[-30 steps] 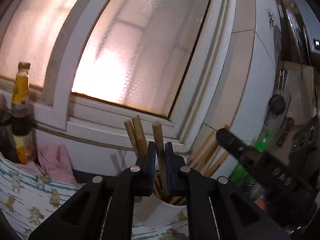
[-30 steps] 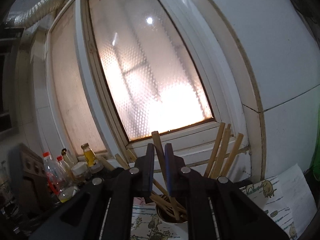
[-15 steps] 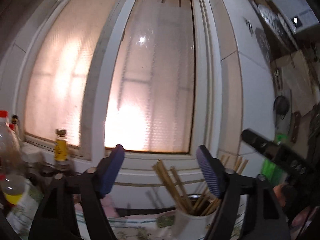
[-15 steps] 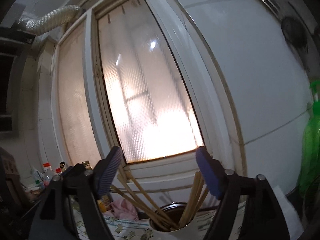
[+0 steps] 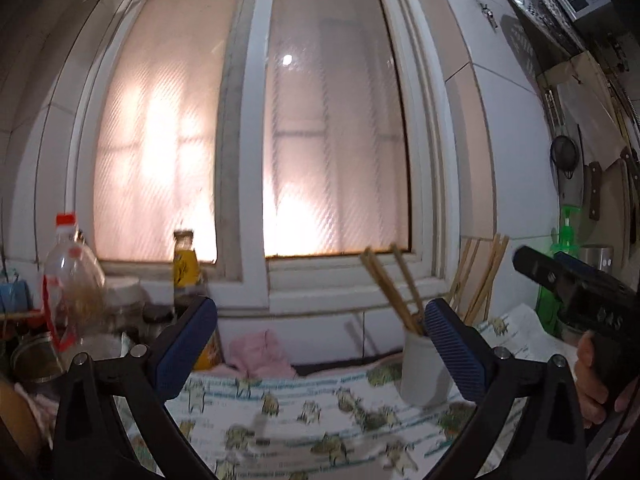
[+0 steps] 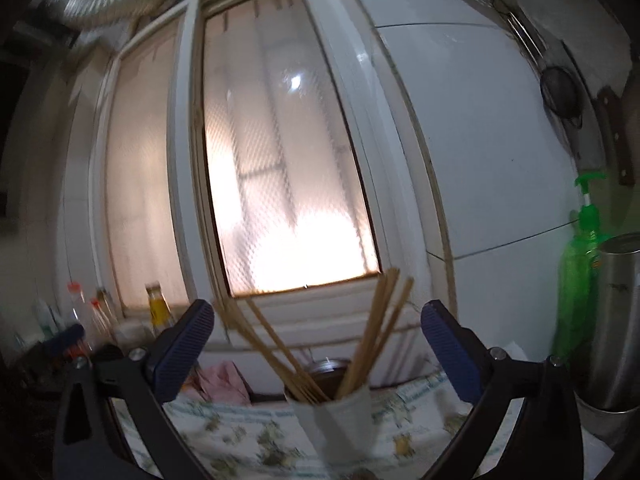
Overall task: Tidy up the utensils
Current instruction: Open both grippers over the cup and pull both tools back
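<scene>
White cup [image 6: 340, 412], tan chopsticks [image 6: 372, 332], pink rag [image 5: 262, 350], animal-print cloth [image 5: 304, 412], green bottle [image 6: 576, 280].

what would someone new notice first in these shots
The glowing frosted window fills the back wall above the counter. Below it, a white cup bristling with wooden chopsticks stands on a patterned cloth. Framing each view, the left hand-held gripper and right hand-held gripper are both spread wide open and empty.
</scene>
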`<state>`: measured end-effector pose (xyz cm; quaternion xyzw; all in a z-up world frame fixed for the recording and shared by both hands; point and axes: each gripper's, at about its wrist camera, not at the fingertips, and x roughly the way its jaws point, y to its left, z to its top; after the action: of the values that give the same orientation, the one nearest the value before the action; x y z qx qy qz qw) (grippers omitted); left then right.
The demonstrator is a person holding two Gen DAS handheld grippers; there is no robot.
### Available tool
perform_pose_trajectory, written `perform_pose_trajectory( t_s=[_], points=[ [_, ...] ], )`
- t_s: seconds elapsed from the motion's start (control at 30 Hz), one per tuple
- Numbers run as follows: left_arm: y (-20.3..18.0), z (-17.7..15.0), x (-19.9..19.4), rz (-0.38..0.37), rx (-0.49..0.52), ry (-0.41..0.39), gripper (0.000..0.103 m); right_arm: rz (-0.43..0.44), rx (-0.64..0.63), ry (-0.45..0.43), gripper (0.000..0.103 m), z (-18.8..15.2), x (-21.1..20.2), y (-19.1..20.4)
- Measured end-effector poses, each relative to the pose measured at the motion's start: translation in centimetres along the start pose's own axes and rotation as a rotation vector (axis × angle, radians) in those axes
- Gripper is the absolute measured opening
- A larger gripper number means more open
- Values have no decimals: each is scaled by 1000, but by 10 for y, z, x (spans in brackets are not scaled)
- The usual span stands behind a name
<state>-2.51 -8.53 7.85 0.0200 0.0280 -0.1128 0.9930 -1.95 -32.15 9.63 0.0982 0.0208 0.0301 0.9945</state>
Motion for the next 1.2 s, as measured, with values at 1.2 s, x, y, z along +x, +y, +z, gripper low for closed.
perform_pose_trajectory(
  t_s=[1.2],
  points=[
    [21, -62, 22, 88, -67, 201, 103, 15, -137, 340, 103, -73, 16, 8]
  ],
)
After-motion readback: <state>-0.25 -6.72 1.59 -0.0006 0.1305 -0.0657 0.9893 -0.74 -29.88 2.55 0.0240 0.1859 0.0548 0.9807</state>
